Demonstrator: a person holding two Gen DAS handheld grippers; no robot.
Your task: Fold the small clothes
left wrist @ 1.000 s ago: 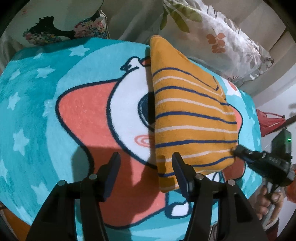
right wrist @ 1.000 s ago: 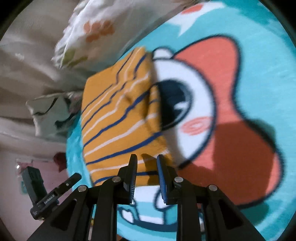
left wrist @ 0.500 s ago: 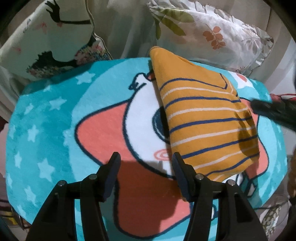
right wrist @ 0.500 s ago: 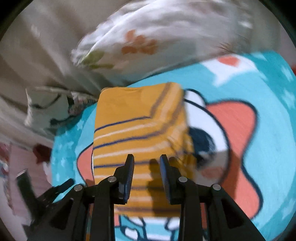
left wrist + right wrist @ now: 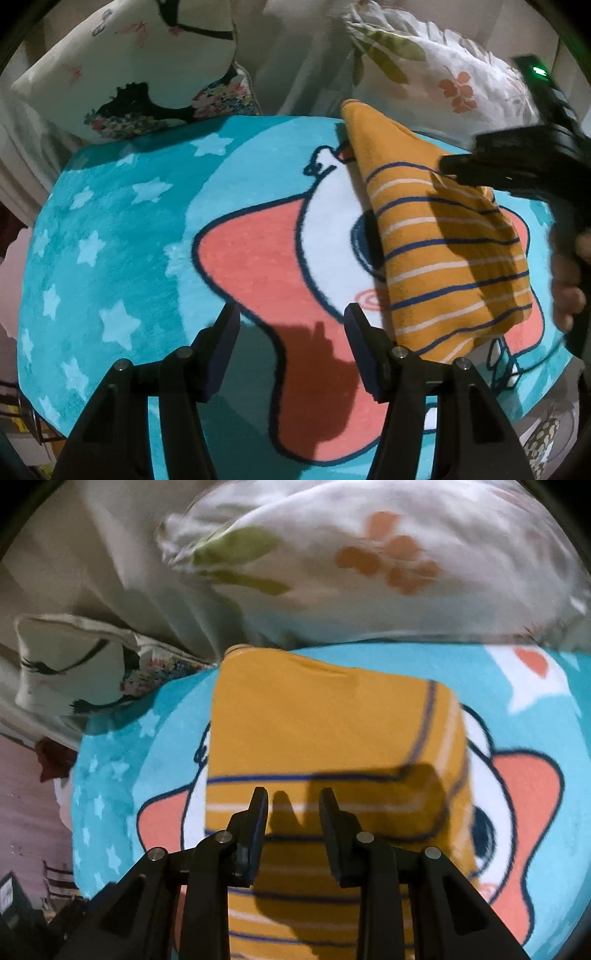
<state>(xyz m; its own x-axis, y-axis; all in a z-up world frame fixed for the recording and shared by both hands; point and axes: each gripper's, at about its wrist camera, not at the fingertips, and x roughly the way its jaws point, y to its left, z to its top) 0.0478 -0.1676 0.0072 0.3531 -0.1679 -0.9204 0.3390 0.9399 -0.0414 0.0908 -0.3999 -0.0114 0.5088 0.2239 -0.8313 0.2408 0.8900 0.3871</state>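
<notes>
A round turquoise rug (image 5: 110, 229) with pale stars and a cartoon star face in coral and white is filling most of the left wrist view. Two pillows are lying behind it: on the left a white pillow (image 5: 133, 62) with a dark printed figure and flowers, on the right a white pillow (image 5: 436, 66) with green and orange leaves.

The left gripper (image 5: 291, 332) is hanging over the coral part of the rug with its two black fingers well apart and nothing between them; its claw is released. Its shadow is falling on the rug just ahead of it.

To the right of it, a folded orange shirt (image 5: 443, 258) with navy and white stripes is lying flat on the right half of the rug, covering part of the cartoon face. Its far corner is reaching towards the leaf pillow and its near edge is lying just beside the left gripper's right finger.

At the far right of this view, the right gripper (image 5: 465, 168) is hovering above the shirt, blurred, with a person's hand (image 5: 569, 280) holding its handle and a green light glowing on its body.

In the right wrist view, the right gripper's fingers (image 5: 258, 830) are standing apart above the shirt, casting a shadow on the cloth. Nothing is between them; this claw is also released. The leaf pillow is lying blurred beyond the shirt's far edge
</notes>
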